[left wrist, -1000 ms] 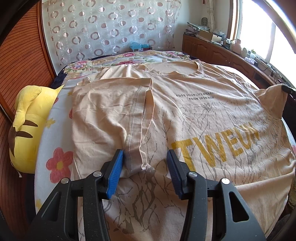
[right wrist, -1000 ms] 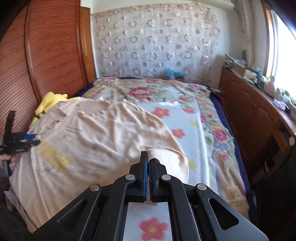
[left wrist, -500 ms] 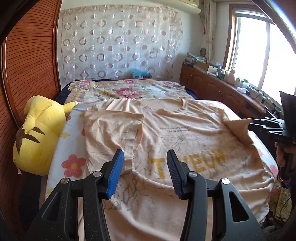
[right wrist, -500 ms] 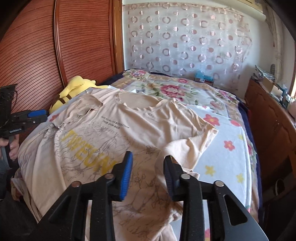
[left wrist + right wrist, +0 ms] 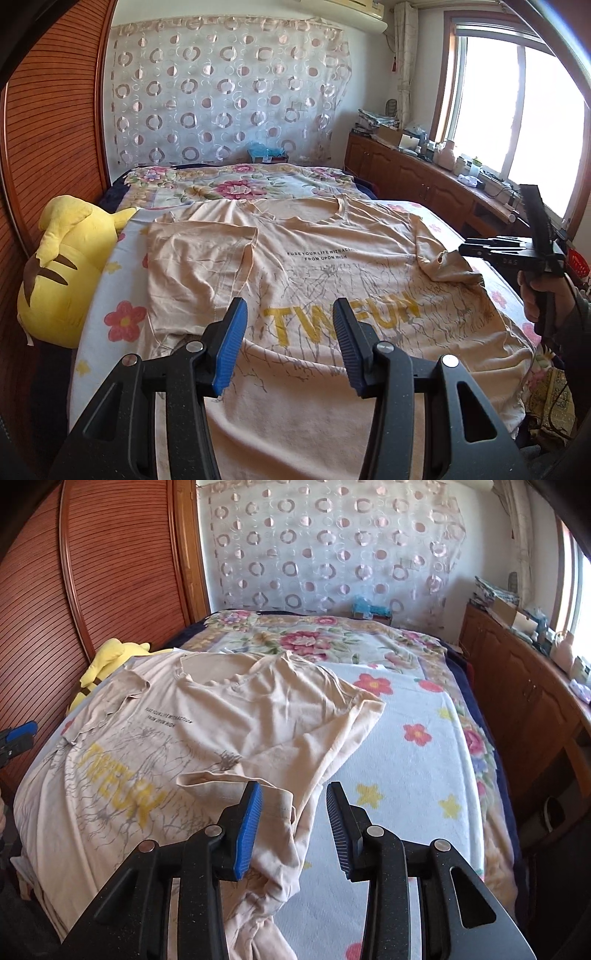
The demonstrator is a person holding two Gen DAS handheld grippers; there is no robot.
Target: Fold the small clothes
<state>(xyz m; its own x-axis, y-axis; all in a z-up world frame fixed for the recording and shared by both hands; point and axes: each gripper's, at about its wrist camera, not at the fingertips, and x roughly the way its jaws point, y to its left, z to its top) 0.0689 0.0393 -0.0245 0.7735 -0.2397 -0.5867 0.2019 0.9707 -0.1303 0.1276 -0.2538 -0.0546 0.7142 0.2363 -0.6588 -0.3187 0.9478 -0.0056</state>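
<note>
A beige T-shirt (image 5: 332, 266) with yellow letters lies face up across the bed. Its left sleeve (image 5: 195, 266) is folded inward over the chest. My left gripper (image 5: 286, 343) hovers open above the lower part of the shirt, with nothing between its blue pads. In the right wrist view the shirt (image 5: 258, 709) has its other sleeve (image 5: 221, 786) turned inward, lying loose just ahead of my right gripper (image 5: 293, 823). That gripper is open and the pads do not press the cloth. The right gripper (image 5: 476, 248), held by a hand, also shows at the shirt's right edge.
A yellow plush toy (image 5: 62, 273) sits at the bed's left edge against a slatted wooden door (image 5: 92, 572). The floral bedspread (image 5: 406, 738) lies bare right of the shirt. A wooden cabinet (image 5: 406, 173) with clutter runs under the window.
My right gripper, shut on the right sleeve a second ago, has opened and left the sleeve lying folded inward. My left gripper has pulled back and up from the folded left sleeve.
</note>
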